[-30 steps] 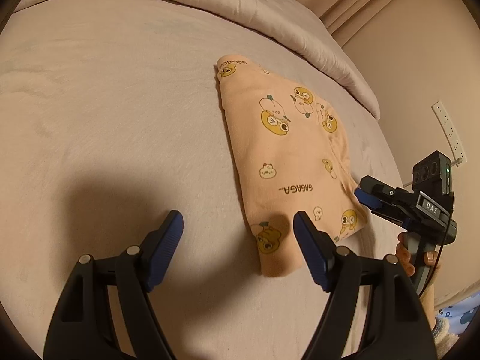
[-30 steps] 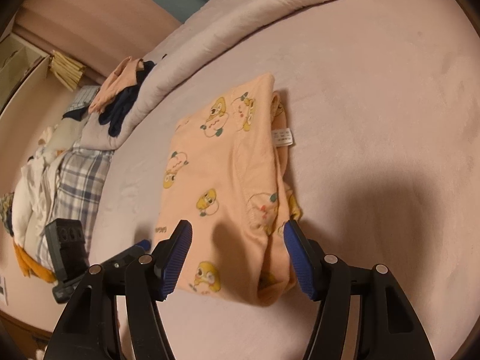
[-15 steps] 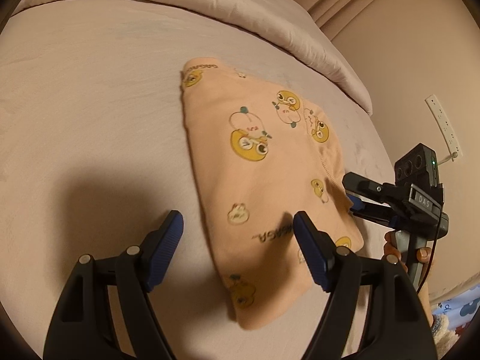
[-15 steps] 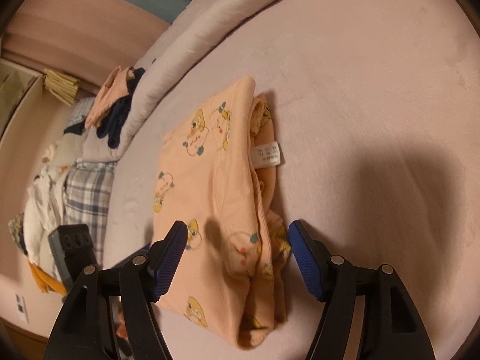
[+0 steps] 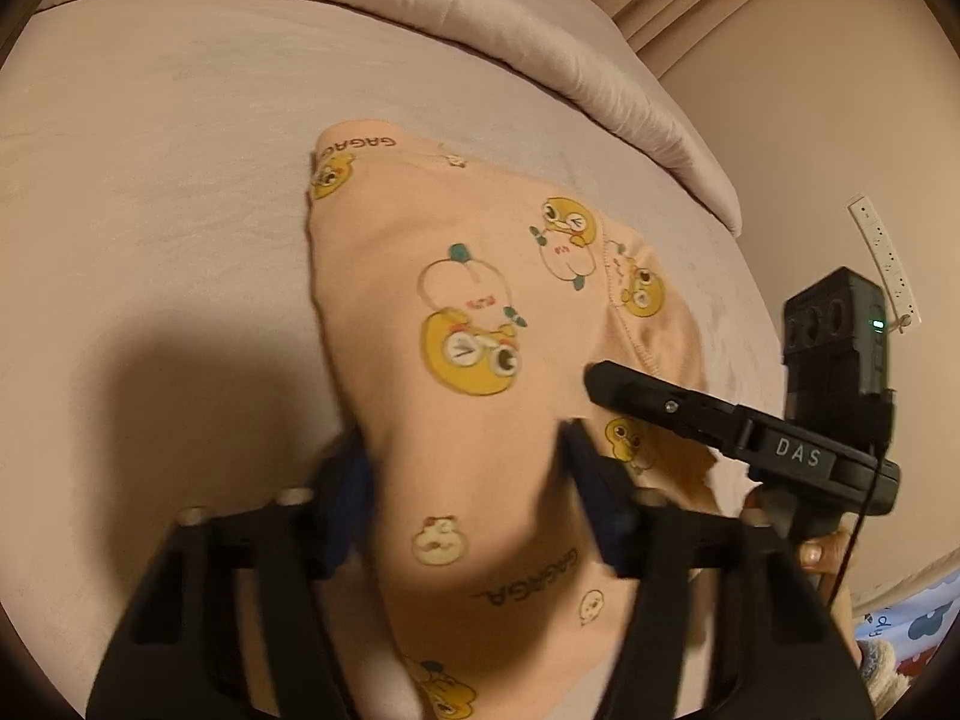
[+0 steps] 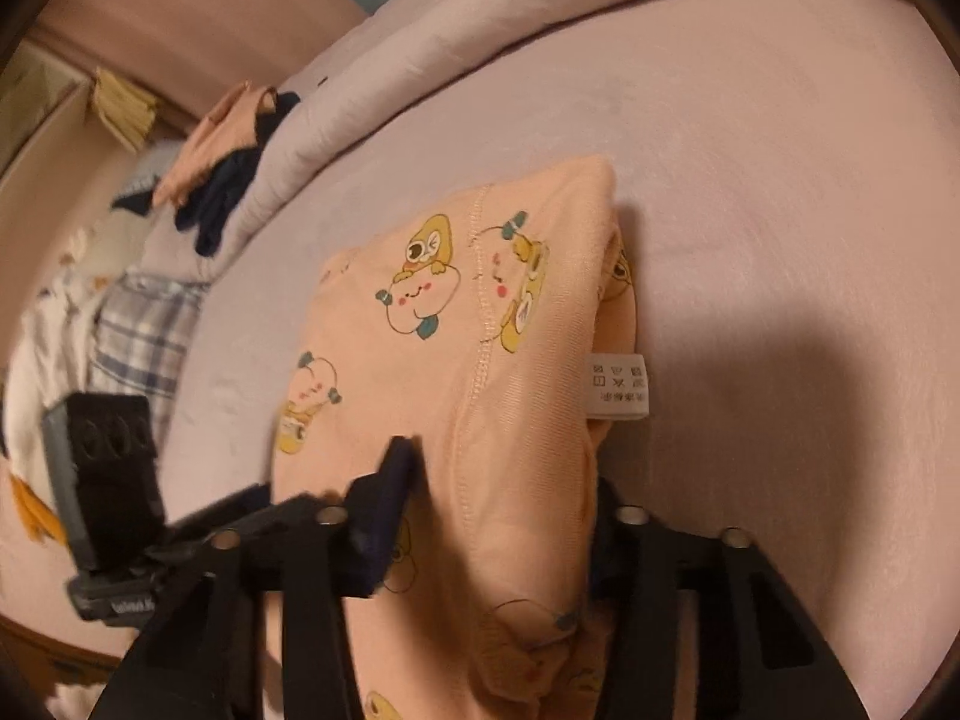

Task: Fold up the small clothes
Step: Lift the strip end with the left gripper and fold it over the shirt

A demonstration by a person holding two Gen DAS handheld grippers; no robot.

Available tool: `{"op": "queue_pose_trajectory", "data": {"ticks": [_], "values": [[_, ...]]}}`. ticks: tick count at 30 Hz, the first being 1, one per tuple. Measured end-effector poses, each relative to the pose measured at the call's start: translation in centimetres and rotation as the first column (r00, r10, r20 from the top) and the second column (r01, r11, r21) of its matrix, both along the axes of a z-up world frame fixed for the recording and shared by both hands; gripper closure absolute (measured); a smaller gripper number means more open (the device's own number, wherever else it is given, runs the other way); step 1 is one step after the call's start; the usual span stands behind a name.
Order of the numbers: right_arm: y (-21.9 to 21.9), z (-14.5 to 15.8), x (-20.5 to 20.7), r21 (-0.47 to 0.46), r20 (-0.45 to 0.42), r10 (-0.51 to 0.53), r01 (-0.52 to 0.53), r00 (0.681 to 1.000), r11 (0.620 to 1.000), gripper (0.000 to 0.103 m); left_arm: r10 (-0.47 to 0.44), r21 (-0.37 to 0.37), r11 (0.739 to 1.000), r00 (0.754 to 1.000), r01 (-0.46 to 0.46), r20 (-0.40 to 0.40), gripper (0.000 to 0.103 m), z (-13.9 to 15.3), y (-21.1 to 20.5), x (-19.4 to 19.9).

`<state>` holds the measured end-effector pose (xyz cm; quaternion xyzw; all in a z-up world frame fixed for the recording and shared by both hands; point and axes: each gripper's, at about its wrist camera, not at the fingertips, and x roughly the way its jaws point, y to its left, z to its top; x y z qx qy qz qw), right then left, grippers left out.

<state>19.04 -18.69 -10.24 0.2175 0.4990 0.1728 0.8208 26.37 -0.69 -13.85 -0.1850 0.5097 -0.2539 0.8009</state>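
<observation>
On the bed [image 5: 150, 192], our left gripper [image 5: 465, 498] and right gripper [image 6: 498, 516] have just been closing, half-open, astride the garment's [image 5: 468, 312] near edge; we should pinch every layer evenly before lifting.

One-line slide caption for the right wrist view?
Right gripper fingers closing around the near end of a folded peach cartoon-print cotton garment on a pale pink bedsheet.

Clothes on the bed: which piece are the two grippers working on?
The peach cartoon-print garment, lying flat mid-bed with both grippers closing around its near edge. The plaid, navy and white clothes sit heaped untouched at the bedside.
</observation>
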Motion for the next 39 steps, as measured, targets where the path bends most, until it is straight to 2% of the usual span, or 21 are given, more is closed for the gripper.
{"op": "queue_pose_trajectory", "data": {"ticks": [1, 2, 5, 9, 13, 19, 23, 28, 34, 37, 39], "values": [[0.1, 0.3, -0.2, -0.009, 0.016, 0.009, -0.008, 1.000, 1.000, 0.072, 0.001, -0.008, 1.000, 1.000, -0.001, 0.000, 0.062, 0.0, 0.1, 0.0], [0.3, 0.7, -0.3, -0.016, 0.033, 0.017, -0.016, 0.999, 1.000, 0.074, 0.004, -0.018, 1.000, 1.000, -0.004, -0.001, 0.069, 0.0, 0.3, 0.0], [1.4, 2.6, -0.8, -0.030, 0.095, 0.042, -0.040, 0.995, 0.999, 0.076, 0.020, -0.033, 0.999, 1.000, -0.020, 0.006, 0.074, 0.5, 0.9, -0.3], [3.6, 5.0, -1.2, -0.048, 0.157, 0.095, -0.088, 0.983, 0.995, 0.077, 0.053, -0.038, 0.998, 0.997, -0.051, 0.049, 0.074, 2.4, 2.4, -1.1], [5.9, 6.7, -1.0, -0.027, 0.213, 0.133, -0.130, 0.968, 0.991, 0.077, 0.104, -0.039, 0.994, 0.989, -0.100, 0.109, 0.074, 5.0, 6.3, -2.4], [11.2, 7.6, -0.1, -0.001, 0.247, 0.214, -0.221, 0.945, 0.975, 0.077, 0.183, 0.016, 0.982, 0.972, -0.187, 0.145, 0.074, 6.9, 12.2, -4.4], [14.4, 7.1, 0.4, 0.017, 0.241, 0.252, -0.264, 0.937, 0.964, 0.077, 0.227, 0.046, 0.971, 0.964, -0.235, 0.138, 0.074, 6.8, 15.3, -5.8], [16.3, 5.8, 0.3, 0.025, 0.215, 0.276, -0.287, 0.937, 0.958, 0.077, 0.259, 0.069, 0.961, 0.960, -0.268, 0.110, 0.074, 5.5, 17.9, -7.2], [17.1, 3.0, 1.0, 0.014, 0.120, 0.267, -0.271, 0.956, 0.963, 0.077, 0.269, 0.109, 0.956, 0.962, -0.272, 0.048, 0.073, 2.6, 18.1, -7.1], [17.0, 1.9, 1.5, -0.029, 0.054, 0.264, -0.263, 0.963, 0.964, 0.075, 0.271, 0.144, 0.951, 0.962, -0.273, 0.032, 0.066, 1.6, 18.2, -6.9], [16.5, 1.7, 1.7, -0.050, 0.021, 0.247, -0.246, 0.969, 0.968, 0.065, 0.281, 0.153, 0.947, 0.959, -0.283, 0.034, 0.059, 1.7, 18.4, -7.1]]}}
